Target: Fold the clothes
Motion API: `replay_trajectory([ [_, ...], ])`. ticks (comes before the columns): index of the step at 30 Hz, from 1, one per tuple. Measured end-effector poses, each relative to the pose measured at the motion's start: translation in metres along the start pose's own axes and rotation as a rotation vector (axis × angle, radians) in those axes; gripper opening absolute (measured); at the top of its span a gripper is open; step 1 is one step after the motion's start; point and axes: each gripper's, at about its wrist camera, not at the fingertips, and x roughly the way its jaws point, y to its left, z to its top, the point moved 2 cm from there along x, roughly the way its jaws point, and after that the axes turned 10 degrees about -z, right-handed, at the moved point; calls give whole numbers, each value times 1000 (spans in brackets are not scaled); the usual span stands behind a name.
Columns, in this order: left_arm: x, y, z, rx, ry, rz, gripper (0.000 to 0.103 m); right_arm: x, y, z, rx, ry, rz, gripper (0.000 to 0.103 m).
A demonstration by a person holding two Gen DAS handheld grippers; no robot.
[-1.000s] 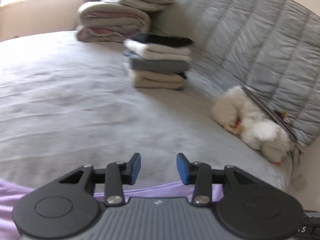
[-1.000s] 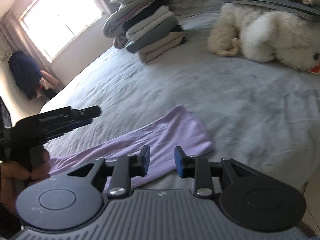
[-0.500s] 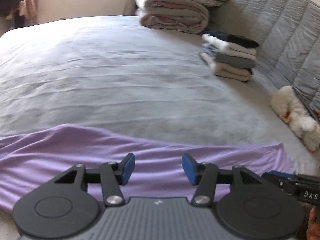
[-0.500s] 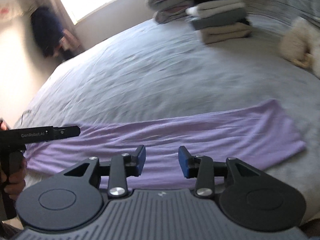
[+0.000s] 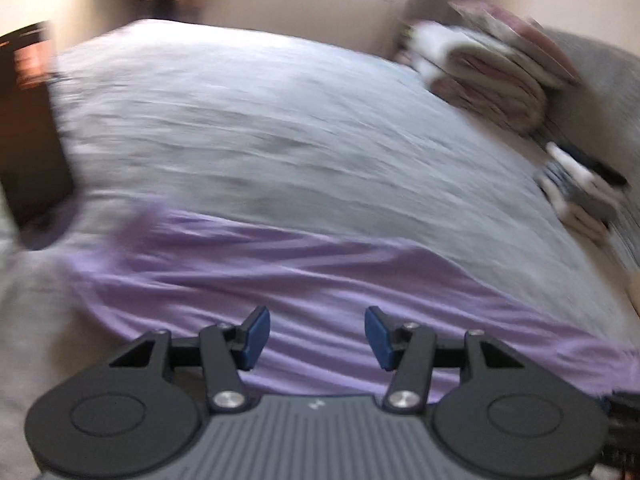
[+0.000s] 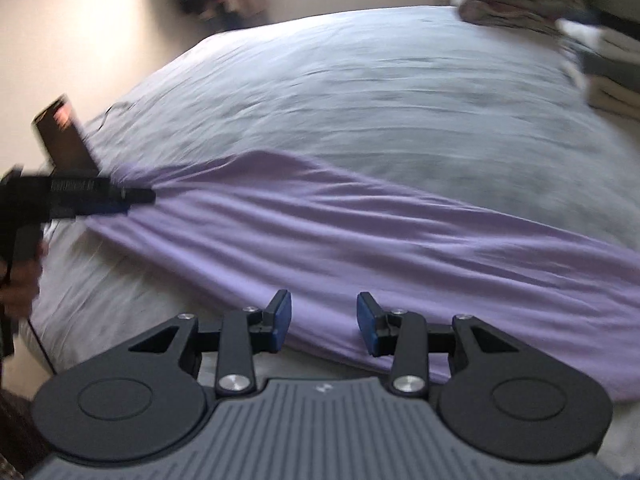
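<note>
One purple garment (image 6: 360, 236) lay stretched in a long band across the near side of the grey bed (image 6: 380, 92). It looked thin, light and limp, likely to sag and crease, so its ends or hem corners seemed the best places to grip. The left gripper (image 5: 316, 334) and right gripper (image 6: 324, 322) each stood partly open, empty, above the cloth. Beyond it, at the bed's far side, sat perhaps two blurred stacks: folded clothes (image 5: 580, 196) and bedding (image 5: 492, 68).

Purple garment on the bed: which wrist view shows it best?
The right wrist view: the purple garment shows as a long strip, with the left gripper at its far end. The left wrist view is blurrier and cuts it off at the right edge.
</note>
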Motion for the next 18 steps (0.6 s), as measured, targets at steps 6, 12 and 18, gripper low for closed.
replay_trajectory([
  [6, -28, 74, 9, -129, -98, 110, 53, 19, 48, 6, -99, 17, 64, 41],
  [12, -29, 126, 9, -338, -98, 6, 51, 37, 88, 34, -175, 29, 152, 41],
  [18, -19, 147, 1, -453, -136, -32, 35, 63, 126, 91, -174, 54, 243, 41],
])
